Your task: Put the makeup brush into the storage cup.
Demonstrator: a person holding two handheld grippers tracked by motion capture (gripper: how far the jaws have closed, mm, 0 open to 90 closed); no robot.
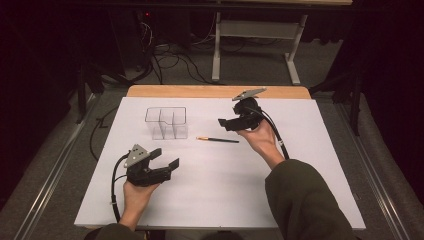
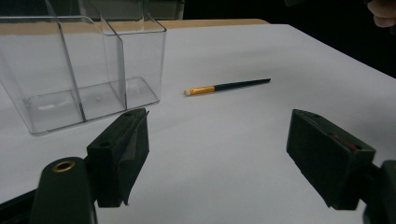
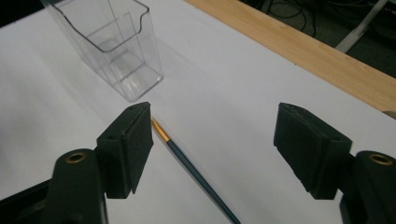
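In the high view, the brush [image 1: 218, 139] is lying on the tabletop [image 1: 300, 150] beside the clear organizer [image 1: 167, 122]; both the left gripper [image 1: 167, 159] and the right gripper [image 1: 223, 123] are gaping wide, holding nothing. In the left gripper view, the organizer's top is being cropped. In the right gripper view, the brush's tip is hiding behind one jaw.

I see my right gripper [image 1: 224, 123] just above the brush [image 1: 218, 139] — the clear organiser [image 1: 167, 122] stands left of it.

In the right gripper view, the brush's [image 3: 194, 172] bristle tip is being hidden behind the left-hand jaw, and its handle end is being cut off by the bottom edge. In the left gripper view, the clear organizer [image 2: 70, 70] is being cropped at the top and left edges.
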